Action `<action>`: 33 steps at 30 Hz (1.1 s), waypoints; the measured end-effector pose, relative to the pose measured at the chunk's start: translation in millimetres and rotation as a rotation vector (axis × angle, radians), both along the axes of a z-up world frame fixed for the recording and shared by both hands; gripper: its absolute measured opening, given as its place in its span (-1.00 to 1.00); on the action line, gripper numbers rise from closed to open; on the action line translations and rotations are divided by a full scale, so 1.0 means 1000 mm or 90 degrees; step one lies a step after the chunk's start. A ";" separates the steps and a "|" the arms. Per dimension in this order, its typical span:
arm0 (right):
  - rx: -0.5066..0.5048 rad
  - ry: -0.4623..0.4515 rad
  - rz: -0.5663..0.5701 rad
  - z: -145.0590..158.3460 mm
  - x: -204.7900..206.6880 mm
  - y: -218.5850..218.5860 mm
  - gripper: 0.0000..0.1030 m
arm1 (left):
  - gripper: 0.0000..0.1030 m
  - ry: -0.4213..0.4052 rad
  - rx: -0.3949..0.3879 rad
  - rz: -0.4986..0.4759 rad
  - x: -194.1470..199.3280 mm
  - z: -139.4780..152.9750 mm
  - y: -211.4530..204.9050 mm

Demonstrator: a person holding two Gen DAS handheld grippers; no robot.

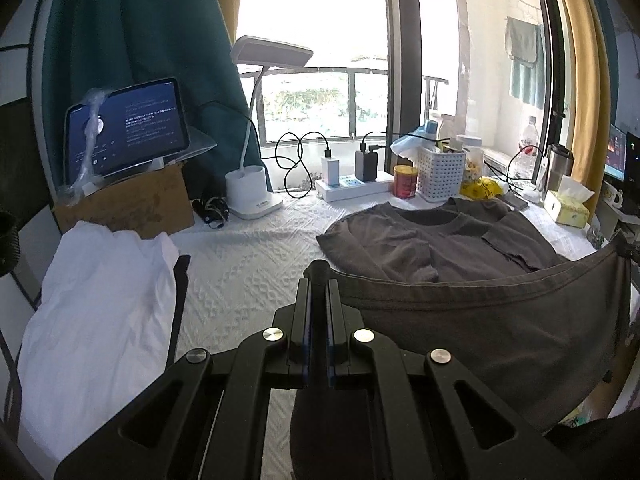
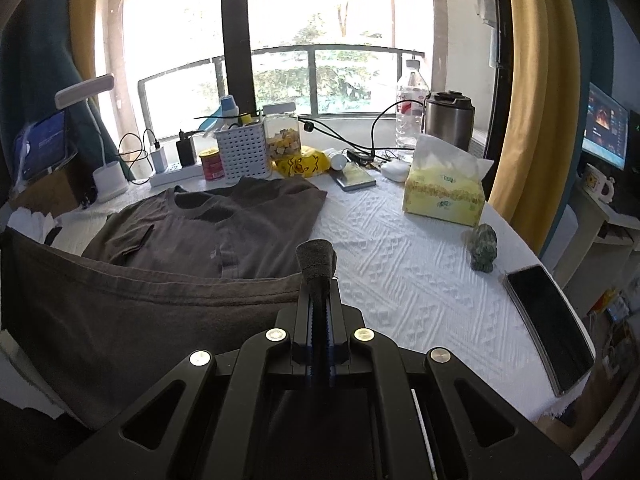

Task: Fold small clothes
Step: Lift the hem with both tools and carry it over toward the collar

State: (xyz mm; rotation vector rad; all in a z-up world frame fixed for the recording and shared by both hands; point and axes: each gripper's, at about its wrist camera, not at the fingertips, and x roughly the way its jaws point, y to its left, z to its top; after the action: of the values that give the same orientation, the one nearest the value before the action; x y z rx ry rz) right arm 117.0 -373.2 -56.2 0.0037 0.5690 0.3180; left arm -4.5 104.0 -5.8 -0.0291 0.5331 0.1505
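Note:
A dark grey T-shirt (image 1: 452, 244) lies on the white textured tablecloth (image 1: 248, 264), collar toward the window, sleeves folded in. Its bottom hem (image 1: 500, 292) is lifted off the table and stretched between both grippers. My left gripper (image 1: 319, 276) is shut on the hem's left corner. My right gripper (image 2: 318, 270) is shut on the hem's right corner, with cloth bunched at the fingertips. The shirt (image 2: 208, 228) and raised hem (image 2: 160, 284) also show in the right wrist view. A white garment (image 1: 100, 300) lies at the left.
Along the window stand a cardboard box (image 1: 132, 208) with a tablet, a desk lamp (image 1: 252, 192), power strip (image 1: 352, 186), red can (image 1: 405, 181), white basket (image 2: 242, 152), tissue box (image 2: 444, 192). A green figurine (image 2: 482, 248) and phone (image 2: 548, 320) lie at right, near the table edge.

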 end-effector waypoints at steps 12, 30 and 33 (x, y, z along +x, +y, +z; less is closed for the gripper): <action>-0.005 -0.010 -0.003 0.021 0.041 0.014 -0.88 | -0.92 -0.011 -0.007 0.004 0.036 0.011 0.015; -0.004 -0.030 0.009 0.037 0.106 0.031 -0.88 | -0.92 -0.023 0.021 0.012 0.090 0.020 0.029; -0.003 -0.033 0.008 0.038 0.116 0.030 -0.88 | -0.92 -0.027 0.027 0.010 0.100 0.022 0.029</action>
State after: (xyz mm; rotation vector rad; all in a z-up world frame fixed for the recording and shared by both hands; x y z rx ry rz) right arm 233.5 -342.8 -17.9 -0.0129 0.5181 0.3276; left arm 95.1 132.7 16.1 0.0045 0.4880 0.1756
